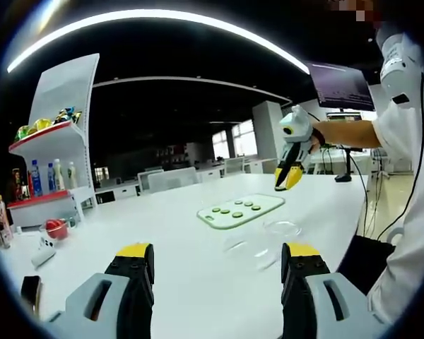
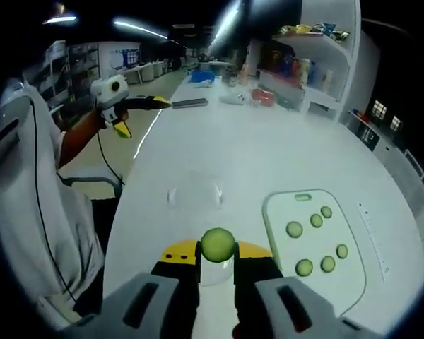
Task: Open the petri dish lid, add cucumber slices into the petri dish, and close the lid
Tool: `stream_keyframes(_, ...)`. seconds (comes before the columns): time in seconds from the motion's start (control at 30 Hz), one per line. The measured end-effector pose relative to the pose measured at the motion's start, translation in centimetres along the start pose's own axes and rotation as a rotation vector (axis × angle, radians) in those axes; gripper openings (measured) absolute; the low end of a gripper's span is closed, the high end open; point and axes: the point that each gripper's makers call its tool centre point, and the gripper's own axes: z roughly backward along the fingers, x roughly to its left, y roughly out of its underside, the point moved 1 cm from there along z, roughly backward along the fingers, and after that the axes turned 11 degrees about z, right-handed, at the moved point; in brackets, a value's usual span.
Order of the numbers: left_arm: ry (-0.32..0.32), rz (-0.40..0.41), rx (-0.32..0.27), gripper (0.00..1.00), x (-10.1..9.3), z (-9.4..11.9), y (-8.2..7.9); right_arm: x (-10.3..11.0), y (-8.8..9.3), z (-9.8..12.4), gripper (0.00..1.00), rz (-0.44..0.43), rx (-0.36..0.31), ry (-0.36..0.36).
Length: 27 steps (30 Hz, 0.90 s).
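Note:
My right gripper (image 2: 218, 260) is shut on a round cucumber slice (image 2: 218, 244), held just above a clear petri dish part (image 2: 215, 274). A second clear dish part (image 2: 194, 192) lies farther along the white table. To the right sits a pale green cutting board (image 2: 279, 212) with several slices (image 2: 294, 229). In the left gripper view my left gripper (image 1: 219, 253) stands wide open and low over the table with nothing between its jaws. Ahead of it are the board (image 1: 215, 219), two clear dish parts (image 1: 283, 228) (image 1: 244, 247), and the right gripper (image 1: 288, 176) hovering above them. The left gripper (image 2: 136, 116) also shows at far left, open.
A white shelf (image 1: 53, 141) with bottles and snack packs stands at the table's far end, with a red object (image 1: 55, 227) near it. A dark flat item (image 2: 189, 104) lies far up the table. A person in a white sleeve (image 1: 410, 176) stands at the table edge; a monitor (image 1: 339, 85) is behind.

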Motion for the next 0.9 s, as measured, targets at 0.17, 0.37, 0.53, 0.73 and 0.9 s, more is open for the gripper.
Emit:
stream_keyframes(0.17, 0.001, 0.0, -0.001, 0.73, -0.1, 0.0, 0.0, 0.4, 0.3, -0.7, 0.17, 0.007, 0.005, -0.01)
stream_keyframes(0.37, -0.005, 0.001, -0.001, 0.73, 0.1, 0.2, 0.0, 0.9, 0.6, -1.5, 0.17, 0.003, 0.006, -0.025)
stream_keyframes(0.53, -0.004, 0.001, -0.001, 0.73, 0.1, 0.3, 0.1, 1.1, 0.8, -2.2, 0.17, -0.001, 0.009, -0.037)
stream_keyframes(0.73, 0.005, 0.001, 0.003, 0.73, -0.1, 0.2, 0.2, 1.6, 1.6, -3.2, 0.17, -0.007, 0.023, -0.052)
stream_keyframes(0.9, 0.01, 0.001, 0.011, 0.73, -0.2, 0.1, 0.4, 2.3, 2.1, -4.3, 0.17, -0.006, 0.035, -0.07)
